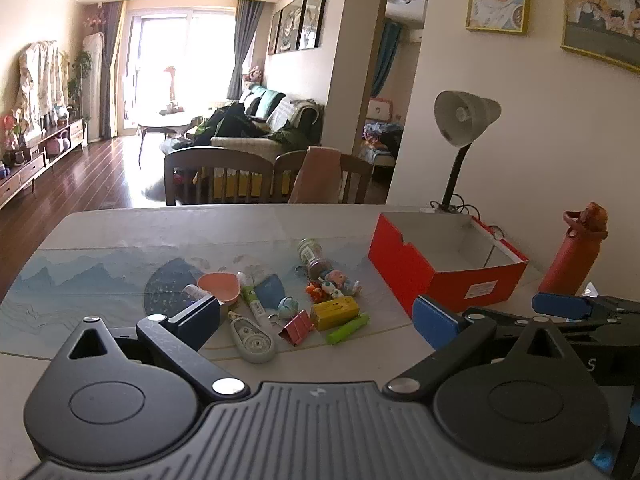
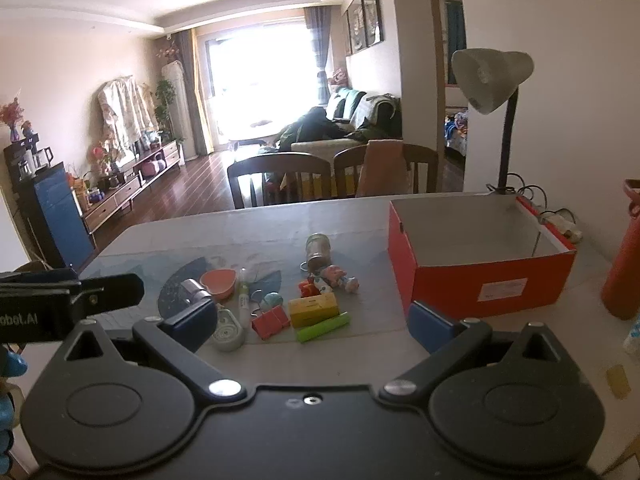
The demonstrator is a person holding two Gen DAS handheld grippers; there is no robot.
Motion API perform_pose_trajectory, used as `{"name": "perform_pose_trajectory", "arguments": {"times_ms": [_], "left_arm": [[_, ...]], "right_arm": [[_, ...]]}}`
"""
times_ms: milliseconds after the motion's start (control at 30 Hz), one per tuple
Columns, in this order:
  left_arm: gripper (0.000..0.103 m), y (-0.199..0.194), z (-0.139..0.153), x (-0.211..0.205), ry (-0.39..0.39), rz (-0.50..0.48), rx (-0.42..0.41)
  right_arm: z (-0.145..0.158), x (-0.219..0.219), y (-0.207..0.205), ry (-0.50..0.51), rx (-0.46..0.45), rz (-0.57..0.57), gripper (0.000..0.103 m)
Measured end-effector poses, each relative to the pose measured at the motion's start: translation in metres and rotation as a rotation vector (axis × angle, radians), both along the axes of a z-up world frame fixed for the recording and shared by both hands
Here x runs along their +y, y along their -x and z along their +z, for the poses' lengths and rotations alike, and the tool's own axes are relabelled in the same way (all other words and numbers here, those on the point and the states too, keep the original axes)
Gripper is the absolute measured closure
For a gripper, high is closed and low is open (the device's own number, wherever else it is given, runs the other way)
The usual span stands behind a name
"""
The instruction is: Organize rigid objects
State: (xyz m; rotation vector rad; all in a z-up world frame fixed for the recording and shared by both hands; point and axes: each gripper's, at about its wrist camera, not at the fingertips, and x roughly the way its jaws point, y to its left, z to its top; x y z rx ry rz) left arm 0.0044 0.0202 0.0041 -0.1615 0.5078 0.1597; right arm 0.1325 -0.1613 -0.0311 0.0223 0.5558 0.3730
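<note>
A pile of small items lies mid-table: a yellow box [image 1: 334, 312], a green marker [image 1: 347, 328], a pink binder clip [image 1: 296, 326], a correction tape [image 1: 253, 340], a pink heart dish [image 1: 219, 286], a glass jar [image 1: 311, 255] and toy figures [image 1: 334, 283]. An open red box [image 1: 440, 276] stands to their right, empty. My left gripper [image 1: 320, 320] is open, empty, just short of the pile. My right gripper [image 2: 312, 322] is open, empty, also just short of the yellow box [image 2: 313, 309] and green marker [image 2: 323, 329]; the red box [image 2: 480, 280] stands to its right.
A red bottle [image 1: 572, 256] stands right of the box. A desk lamp [image 1: 460, 148] stands behind it by the wall. Two chairs [image 1: 224, 176] stand at the table's far edge. The right gripper shows in the left wrist view [image 1: 584, 308].
</note>
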Motion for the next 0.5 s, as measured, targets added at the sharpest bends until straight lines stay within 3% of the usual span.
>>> {"name": "perform_pose_trajectory", "arguments": {"times_ms": [233, 500], "left_arm": [[0.0, -0.031, -0.01, 0.013, 0.01, 0.056, 0.042], [0.0, -0.073, -0.046, 0.033, -0.001, 0.136, 0.131]], "right_arm": [[-0.016, 0.004, -0.032, 0.031, 0.031, 0.056, 0.002], [-0.039, 0.012, -0.079, 0.056, 0.094, 0.119, 0.002]]}}
